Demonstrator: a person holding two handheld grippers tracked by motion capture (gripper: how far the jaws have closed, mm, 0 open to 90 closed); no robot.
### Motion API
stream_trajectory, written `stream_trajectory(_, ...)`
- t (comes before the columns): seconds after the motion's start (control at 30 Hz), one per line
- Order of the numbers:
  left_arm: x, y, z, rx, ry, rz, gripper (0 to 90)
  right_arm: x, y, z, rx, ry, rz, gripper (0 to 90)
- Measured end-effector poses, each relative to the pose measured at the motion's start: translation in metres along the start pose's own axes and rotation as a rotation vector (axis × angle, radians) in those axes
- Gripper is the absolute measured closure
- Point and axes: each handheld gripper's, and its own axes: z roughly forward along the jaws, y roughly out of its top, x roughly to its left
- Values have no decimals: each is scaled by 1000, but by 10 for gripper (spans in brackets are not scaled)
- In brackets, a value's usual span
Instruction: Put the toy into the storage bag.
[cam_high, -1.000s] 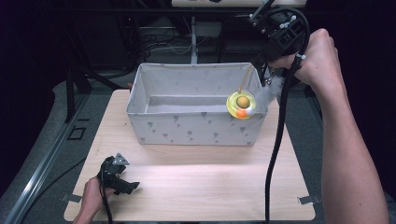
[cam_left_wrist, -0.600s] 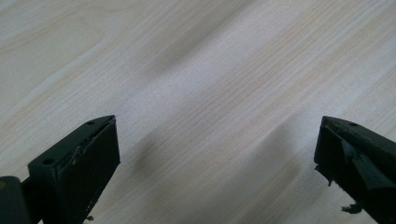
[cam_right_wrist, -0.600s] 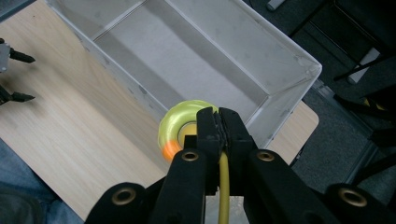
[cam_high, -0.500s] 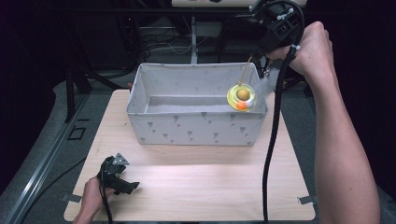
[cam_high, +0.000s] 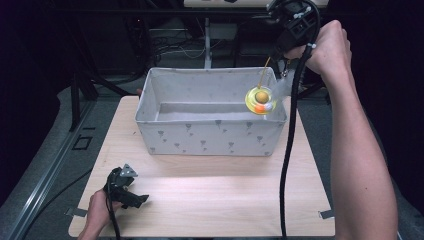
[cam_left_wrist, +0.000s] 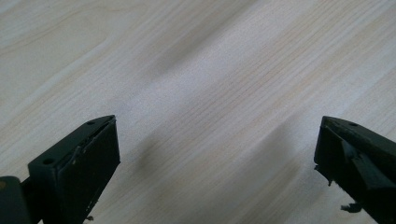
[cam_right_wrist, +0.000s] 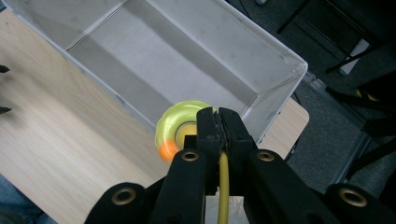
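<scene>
A yellow see-through ring toy (cam_high: 261, 100) with a tan ball and an orange-and-white part hangs on a thin yellow cord (cam_high: 264, 72). It dangles over the right end of a grey fabric box (cam_high: 210, 137). My right gripper (cam_high: 275, 54), held high at the back right, is shut on the cord's top. In the right gripper view the jaws are pressed together on the cord (cam_right_wrist: 223, 186), the toy (cam_right_wrist: 173, 125) hangs below the right gripper (cam_right_wrist: 217, 114), and the box (cam_right_wrist: 224, 51) lies beneath. My left gripper (cam_high: 140, 199) rests on the table's near left corner, open (cam_left_wrist: 217, 126) over bare wood.
The box stands on the far half of a light wooden table (cam_high: 215, 200). Its inside looks bare. A thick black cable (cam_high: 289, 150) hangs from the right gripper across the table's right side. Dark stands and cables fill the floor behind.
My right hand has risen and moved a little back, lifting the hanging toy slightly higher at the box's right end. The left gripper has stayed still.
</scene>
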Motion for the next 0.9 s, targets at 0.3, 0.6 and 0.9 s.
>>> stream_trajectory(0.3,0,0,0,1,0,3,4,-10,3,16,0,-10,22,885)
stream_trajectory(0.6,0,0,0,2,0,6,4,-20,-1,33,-6,-6,47,885)
stream_trajectory(0.9,0,0,0,1,0,3,4,-24,-2,48,-5,5,58,885)
